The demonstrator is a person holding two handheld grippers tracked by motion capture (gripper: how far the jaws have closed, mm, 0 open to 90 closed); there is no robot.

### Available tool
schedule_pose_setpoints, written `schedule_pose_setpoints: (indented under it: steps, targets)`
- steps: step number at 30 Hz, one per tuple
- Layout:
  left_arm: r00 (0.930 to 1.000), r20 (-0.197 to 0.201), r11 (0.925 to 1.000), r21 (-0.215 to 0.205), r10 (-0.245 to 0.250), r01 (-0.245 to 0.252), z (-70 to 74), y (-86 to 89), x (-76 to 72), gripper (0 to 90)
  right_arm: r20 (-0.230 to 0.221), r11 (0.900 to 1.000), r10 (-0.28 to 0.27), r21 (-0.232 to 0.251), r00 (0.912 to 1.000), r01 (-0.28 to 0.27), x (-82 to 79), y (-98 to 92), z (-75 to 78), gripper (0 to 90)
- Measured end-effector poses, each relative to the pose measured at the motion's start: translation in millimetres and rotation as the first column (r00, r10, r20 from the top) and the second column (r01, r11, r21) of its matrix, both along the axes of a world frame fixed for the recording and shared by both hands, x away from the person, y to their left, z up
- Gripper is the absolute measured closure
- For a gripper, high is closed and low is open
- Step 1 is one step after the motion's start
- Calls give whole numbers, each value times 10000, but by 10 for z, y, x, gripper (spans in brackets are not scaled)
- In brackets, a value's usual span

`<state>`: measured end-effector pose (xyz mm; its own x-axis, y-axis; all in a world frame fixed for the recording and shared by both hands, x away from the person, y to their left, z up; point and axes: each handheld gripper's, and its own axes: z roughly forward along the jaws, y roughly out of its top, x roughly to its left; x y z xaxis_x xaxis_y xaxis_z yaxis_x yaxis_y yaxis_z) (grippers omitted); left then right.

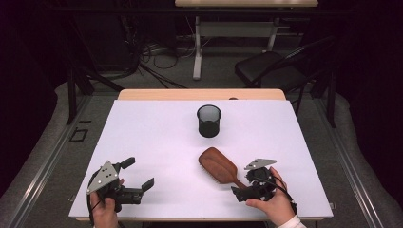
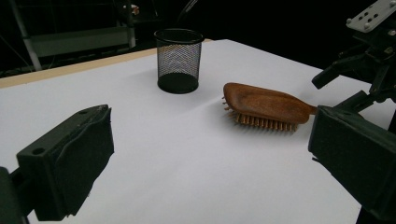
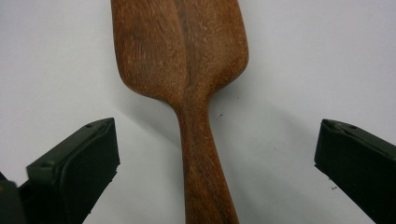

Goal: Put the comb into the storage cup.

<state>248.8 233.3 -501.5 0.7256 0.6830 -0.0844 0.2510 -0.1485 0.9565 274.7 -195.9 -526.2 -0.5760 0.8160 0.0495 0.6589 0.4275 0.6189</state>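
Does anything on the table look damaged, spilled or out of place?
Nothing stands out. The wooden hairbrush lies bristles down, intact, and the mesh cup stands upright behind it. The white table shows no spill.

hairbrush (image 1: 218,165) on table (image 1: 142,142), cup (image 1: 209,120) behind

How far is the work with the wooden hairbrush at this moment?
Nothing looks finished: the brown wooden hairbrush lies bristles down on the white table, apart from the black mesh cup. In hand: the right gripper stands open astride its handle. Left: closing and lifting. The left gripper waits open.
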Motion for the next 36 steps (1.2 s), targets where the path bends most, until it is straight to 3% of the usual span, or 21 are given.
schedule_pose_setpoints:
  steps: [10,15,24,36]
  targets:
    - [10000,10,10000,-34,53,-53,-6,-11,1,3,-53,9991,329,-249,9994,-330,50,38,-13,4]
    - [10000,7,10000,-31,59,-58,-7,-12,2,3,-257,9933,770,-848,9967,-789,100,104,-28,14]
    - [10000,-31,10000,12,36,-36,-6,-16,-2,3,-666,9865,960,-1265,9931,-1039,172,147,-11,46]
    - [10000,-26,10000,28,-19,19,-8,-25,-2,3,-1251,9636,1547,-2000,9800,-1777,243,241,-35,149]
